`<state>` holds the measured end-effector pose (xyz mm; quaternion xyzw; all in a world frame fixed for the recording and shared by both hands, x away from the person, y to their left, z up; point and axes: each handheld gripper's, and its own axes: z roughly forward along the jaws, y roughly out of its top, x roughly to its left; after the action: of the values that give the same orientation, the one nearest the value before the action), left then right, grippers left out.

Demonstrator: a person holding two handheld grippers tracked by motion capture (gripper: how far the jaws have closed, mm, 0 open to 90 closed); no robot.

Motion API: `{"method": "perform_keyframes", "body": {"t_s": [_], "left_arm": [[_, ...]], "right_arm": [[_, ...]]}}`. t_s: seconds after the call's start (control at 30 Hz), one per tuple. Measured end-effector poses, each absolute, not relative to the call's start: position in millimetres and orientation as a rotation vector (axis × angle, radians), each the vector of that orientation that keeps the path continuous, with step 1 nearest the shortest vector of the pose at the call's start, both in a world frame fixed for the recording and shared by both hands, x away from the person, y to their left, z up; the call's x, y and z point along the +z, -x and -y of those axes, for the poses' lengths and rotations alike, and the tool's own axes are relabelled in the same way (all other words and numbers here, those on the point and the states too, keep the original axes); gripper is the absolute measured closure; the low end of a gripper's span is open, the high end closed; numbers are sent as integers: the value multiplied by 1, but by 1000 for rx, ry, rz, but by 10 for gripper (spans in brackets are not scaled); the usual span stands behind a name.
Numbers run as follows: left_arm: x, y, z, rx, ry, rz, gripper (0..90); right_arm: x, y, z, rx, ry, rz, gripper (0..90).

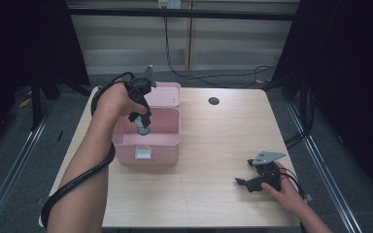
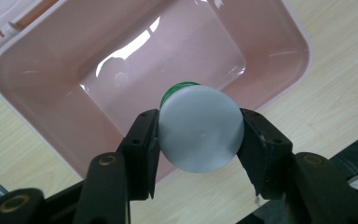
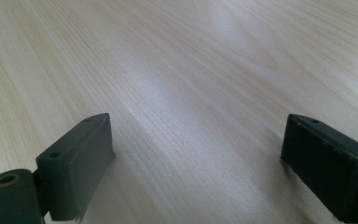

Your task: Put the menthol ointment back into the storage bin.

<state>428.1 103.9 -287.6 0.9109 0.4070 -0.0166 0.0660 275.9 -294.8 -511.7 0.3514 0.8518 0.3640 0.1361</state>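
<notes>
Risk first: left gripper (image 2: 199, 140) has its jaws clamped on the round sides of a small white-capped bottle (image 2: 200, 135) with a green band under the cap, held over the open pink plastic box (image 1: 148, 133), seemingly just above or within its mouth. The grip is on a smooth curved surface by two flat pads, so the bottle could pivot or slip out if the hand tilts or the squeeze eases early. In the left gripper view it hangs near the box's near wall, so a release here might clip the rim and bounce onto the table (image 1: 223, 145). The box is light-looking and could slide if nudged; its lid (image 1: 167, 92) lies open behind. The trailing cable around the left forearm could drag on the box edge. Right gripper (image 1: 257, 180) rests on the table at the near right corner, well apart, jaws wide open and holding nothing. Writing: no brand, label or text is readable anywhere; cap is blank.
</notes>
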Motion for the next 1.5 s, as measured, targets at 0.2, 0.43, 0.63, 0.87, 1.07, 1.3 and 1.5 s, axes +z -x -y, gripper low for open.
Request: {"method": "perform_keyframes", "body": {"t_s": [0.2,0.43,0.63,0.87,1.07,1.3,1.5], "left_arm": [[-297,-433,-96,-14,-2785,-1146,503],[-306,-437,-89,14,-2791,-1066,503],[-315,-440,-83,22,-2808,-991,503],[-327,-443,-77,37,-2820,-910,503],[-334,-444,-70,32,-2841,-868,503],[-340,-446,-63,49,-2856,-822,503],[-348,-447,-59,48,-2872,-786,503]], "right_arm": [[-512,-276,295,1053,-1017,-2466,85],[-512,-276,295,1054,-1017,-2466,85],[-512,-276,295,1054,-1017,-2466,85],[-512,-276,295,1054,-1017,-2466,85],[-512,-276,295,1054,-1017,-2467,85],[-512,-276,295,1054,-1017,-2467,84],[-512,-276,295,1054,-1016,-2466,85]]}}
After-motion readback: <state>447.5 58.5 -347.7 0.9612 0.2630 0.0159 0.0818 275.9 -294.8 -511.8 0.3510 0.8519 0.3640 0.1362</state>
